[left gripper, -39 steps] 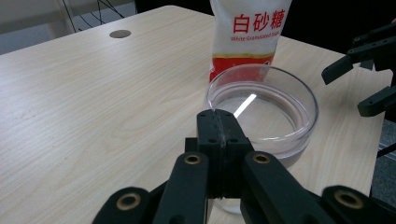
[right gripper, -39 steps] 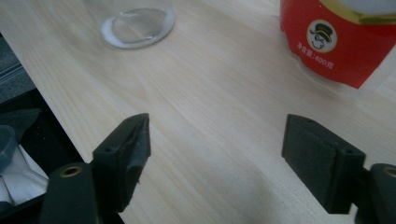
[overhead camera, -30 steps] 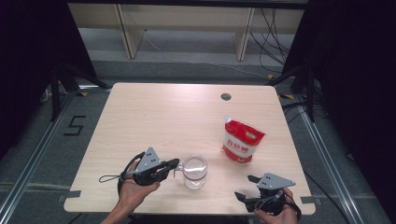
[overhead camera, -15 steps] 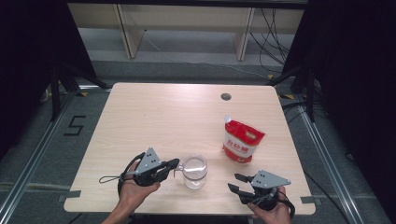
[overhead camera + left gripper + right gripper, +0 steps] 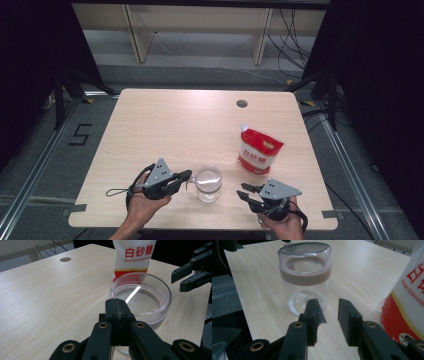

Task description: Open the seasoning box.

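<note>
We see the left tongs (image 5: 186, 176) lying level at the near left of the counter (image 5: 175, 125), hand (image 5: 142, 207) under them, tips pointing right at the jar (image 5: 208, 183); in the left gripper view the jaws are pressed together just at the jar's rim, and we can't tell whether they pinch anything. Right tongs (image 5: 243, 192) sit at the near right edge, held from below by the other hand (image 5: 282, 225), pointing left toward the jar, well short of it. Their jaws have just been closing; in the right gripper view a gap remains with nothing in it. The jar stands upright, near the front edge between the two tongs, clear with a brownish band below the lid. A red-and-white sugar bag (image 5: 259, 151) stands behind it to the right. The counter is light wood, with a round hole (image 5: 242, 103) near the far edge; grey floor and shelving beyond.
</note>
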Available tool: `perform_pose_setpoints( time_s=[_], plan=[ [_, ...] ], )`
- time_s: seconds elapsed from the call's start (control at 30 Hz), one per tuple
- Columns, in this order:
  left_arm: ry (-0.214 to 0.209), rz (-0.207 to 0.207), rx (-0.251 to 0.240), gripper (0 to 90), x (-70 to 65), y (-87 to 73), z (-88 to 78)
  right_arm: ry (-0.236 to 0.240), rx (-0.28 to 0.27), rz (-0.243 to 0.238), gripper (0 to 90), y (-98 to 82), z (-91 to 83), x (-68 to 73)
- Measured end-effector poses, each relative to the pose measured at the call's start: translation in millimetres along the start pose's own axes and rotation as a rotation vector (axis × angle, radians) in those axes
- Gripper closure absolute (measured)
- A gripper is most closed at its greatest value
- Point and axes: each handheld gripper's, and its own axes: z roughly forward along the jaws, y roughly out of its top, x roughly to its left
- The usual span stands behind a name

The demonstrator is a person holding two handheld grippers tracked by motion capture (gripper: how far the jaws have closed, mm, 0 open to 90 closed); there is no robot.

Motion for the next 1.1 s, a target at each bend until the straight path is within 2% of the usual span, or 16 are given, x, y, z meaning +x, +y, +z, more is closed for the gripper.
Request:
perform_pose_setpoints(
  time_s=[0.07,0.17,0.37,0.4,0.43,0.47,0.6,0.77,0.8,0.87,0.9,0.97,1.0,1.03,1.07,1.1],
  plan=[
    [0.001,0.001,0.000,89.0,-0.1,-0.1,0.0,-0.003,0.001,0.019,72.5,1.2,0.7,1.4],
    [0.002,-0.004,-0.002,89.0,-0.2,-0.3,0.1,0.006,-0.015,-0.005,75.0,3.6,3.6,0.1],
    [-0.001,0.007,0.004,89.1,0.6,-1.2,0.8,0.007,-0.013,-0.016,77.8,7.6,8.5,2.0],
    [0.000,0.007,0.007,89.1,0.8,-1.3,0.6,0.006,-0.011,-0.005,78.5,8.1,8.5,3.2],
    [0.001,0.009,0.015,89.1,1.3,-1.4,0.0,0.006,-0.027,-0.022,79.5,9.0,10.4,2.5],
    [-0.002,0.004,0.010,89.1,1.6,-1.7,0.3,0.011,-0.016,-0.027,80.3,10.0,10.0,2.5],
    [-0.005,0.004,0.009,89.1,1.9,-1.8,0.4,0.020,-0.027,-0.036,83.8,13.9,13.3,4.5],
    [-0.007,0.003,0.007,89.1,2.1,-1.9,0.5,0.037,-0.051,-0.042,86.9,19.3,19.6,7.6],
    [-0.004,-0.013,0.010,89.1,1.4,-2.2,0.3,0.037,-0.042,-0.030,87.4,20.3,19.6,8.9],
    [-0.004,-0.009,0.014,89.1,1.7,-2.1,-0.1,0.040,-0.044,-0.042,88.5,22.3,22.4,8.3],
    [-0.003,-0.009,0.013,89.1,1.6,-2.1,-0.1,0.038,-0.057,-0.022,88.9,22.9,24.1,9.1],
    [-0.006,-0.010,0.014,89.1,1.7,-2.1,-0.2,0.049,-0.052,-0.034,89.6,24.9,26.2,8.7],
    [-0.008,-0.006,0.015,89.1,2.1,-2.0,-0.2,0.045,-0.060,-0.061,89.6,26.0,27.8,7.1],
    [-0.008,-0.002,0.015,89.1,2.2,-2.0,-0.2,0.051,-0.059,-0.035,89.7,26.5,28.5,8.4],
    [-0.009,0.006,0.015,89.1,2.6,-1.8,-0.2,0.054,-0.073,-0.034,89.7,27.2,30.7,8.9],
    [-0.010,0.017,0.015,89.1,3.4,-1.6,-0.3,0.060,-0.062,-0.037,90.0,28.7,30.7,9.4]
  ],
)
